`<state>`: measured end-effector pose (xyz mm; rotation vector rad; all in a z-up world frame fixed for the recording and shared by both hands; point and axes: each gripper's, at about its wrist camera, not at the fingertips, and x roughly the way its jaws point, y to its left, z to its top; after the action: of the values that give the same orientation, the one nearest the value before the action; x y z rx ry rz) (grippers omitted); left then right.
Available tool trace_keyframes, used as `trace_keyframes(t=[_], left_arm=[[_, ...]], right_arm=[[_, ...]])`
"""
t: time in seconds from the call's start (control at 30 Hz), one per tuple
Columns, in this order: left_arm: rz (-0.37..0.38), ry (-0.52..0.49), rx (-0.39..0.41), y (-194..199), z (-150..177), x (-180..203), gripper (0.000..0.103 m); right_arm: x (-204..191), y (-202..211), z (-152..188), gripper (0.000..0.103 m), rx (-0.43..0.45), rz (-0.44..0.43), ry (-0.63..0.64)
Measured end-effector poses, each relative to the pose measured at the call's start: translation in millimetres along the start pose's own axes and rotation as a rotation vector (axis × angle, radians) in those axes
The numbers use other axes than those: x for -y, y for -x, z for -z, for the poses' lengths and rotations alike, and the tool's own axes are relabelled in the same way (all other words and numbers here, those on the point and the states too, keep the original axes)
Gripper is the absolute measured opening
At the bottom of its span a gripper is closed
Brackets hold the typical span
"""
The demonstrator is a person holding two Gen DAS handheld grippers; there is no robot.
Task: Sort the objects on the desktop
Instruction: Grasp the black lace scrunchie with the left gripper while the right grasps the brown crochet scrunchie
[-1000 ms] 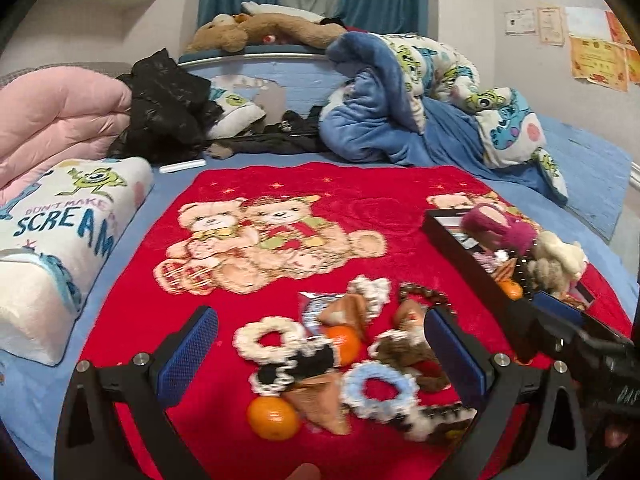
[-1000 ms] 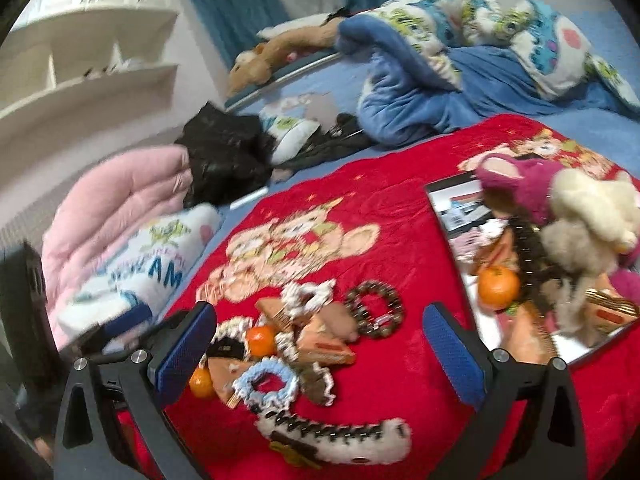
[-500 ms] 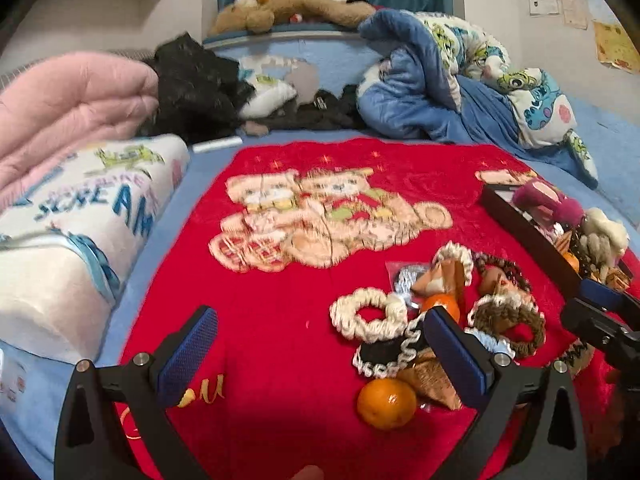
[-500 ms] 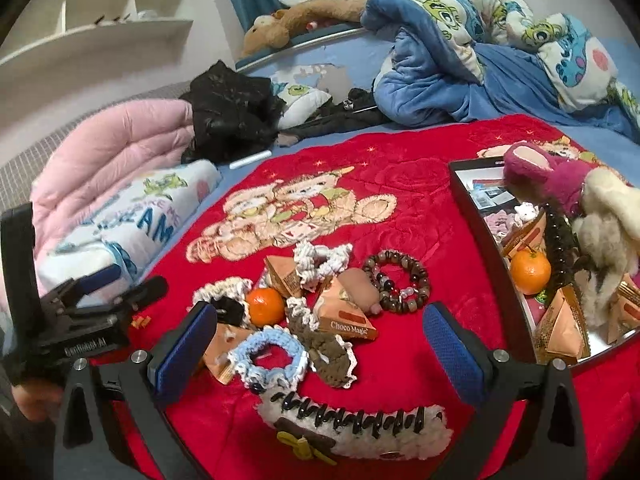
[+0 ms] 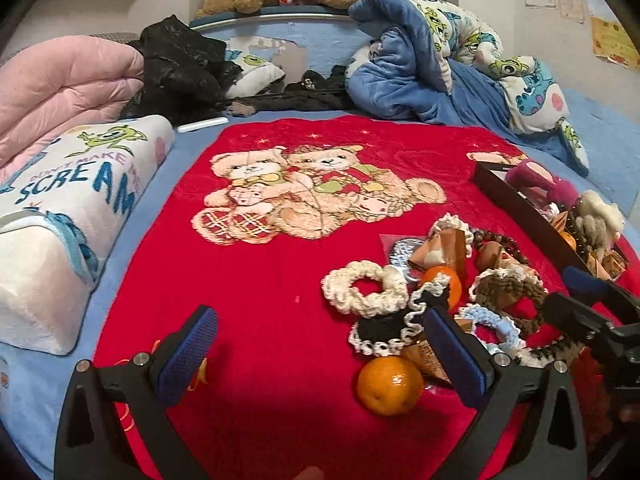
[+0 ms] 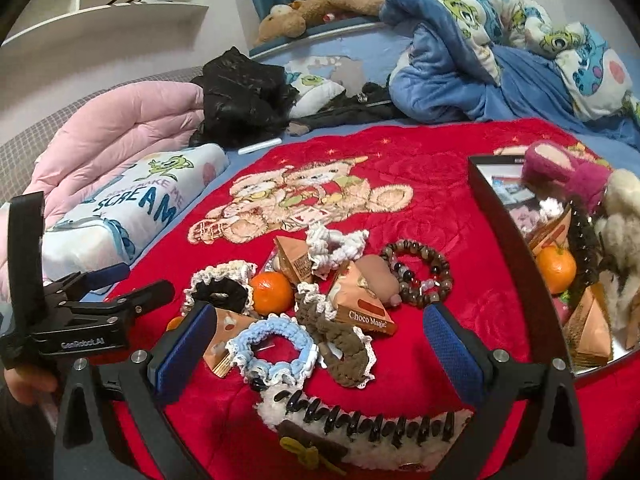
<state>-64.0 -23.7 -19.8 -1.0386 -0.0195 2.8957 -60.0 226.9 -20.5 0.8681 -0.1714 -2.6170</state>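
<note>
A pile of small items lies on the red bear blanket (image 5: 280, 280). In the left wrist view I see a mandarin (image 5: 390, 384), a cream scrunchie (image 5: 362, 288) and a black scrunchie (image 5: 384, 330). My left gripper (image 5: 320, 356) is open over bare blanket, left of the pile. In the right wrist view my right gripper (image 6: 318, 352) is open above a light blue scrunchie (image 6: 276, 346), a brown scrunchie (image 6: 340, 340) and a Choco Magic wedge pack (image 6: 360, 304). A bead bracelet (image 6: 418, 272) and a furry claw clip (image 6: 360, 420) lie close by.
A dark tray (image 6: 496, 216) at the right holds plush toys (image 6: 560, 168), a mandarin (image 6: 556, 266) and wedge packs. A SCREAM pillow (image 5: 60, 208) and pink quilt (image 5: 60, 80) lie at the left. A blue blanket (image 5: 400, 72) is heaped at the back.
The left gripper has shifted left, so the pile now sits at the right of its view. The right gripper has come lower and nearer to the pile. Both stay open.
</note>
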Motion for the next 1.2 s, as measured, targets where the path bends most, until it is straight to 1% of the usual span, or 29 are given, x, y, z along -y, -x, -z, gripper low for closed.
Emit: trace_keyframes(t=[0.07,0.2,0.3,0.43,0.57,0.67,0.93,1.07,1.2], left_arm=[[0.001,-0.002,-0.007,-4,-2,4,0.103],[0.006,-0.012,-0.03,-12,-3,10,0.103],[-0.013,-0.035,-0.037,-15,-1,13,0.103],[-0.013,-0.017,-0.046,-18,0,9,0.103],[-0.04,-0.008,-0.071,-26,2,6,0.103],[-0.032,0.005,-0.079,-30,3,3,0.103],[-0.025,0.008,-0.102,-35,4,3,0.103],[-0.014,0.016,-0.111,-38,5,2,0.103],[-0.006,0.024,-0.122,-41,6,1,0.103]], right_arm=[[2,-4,1,0.103,-0.02,-0.003,-0.014],[3,-6,3,0.103,-0.03,-0.008,-0.014],[4,-8,3,0.103,-0.043,-0.012,-0.015],[5,-11,5,0.103,-0.063,-0.017,-0.026],[5,-13,6,0.103,-0.07,-0.023,-0.031],[6,-16,7,0.103,-0.08,-0.032,-0.04],[-2,-30,11,0.09,-0.129,-0.038,-0.032],[-3,-31,12,0.089,-0.13,-0.023,-0.024],[0,-31,12,0.083,-0.135,-0.007,-0.039]])
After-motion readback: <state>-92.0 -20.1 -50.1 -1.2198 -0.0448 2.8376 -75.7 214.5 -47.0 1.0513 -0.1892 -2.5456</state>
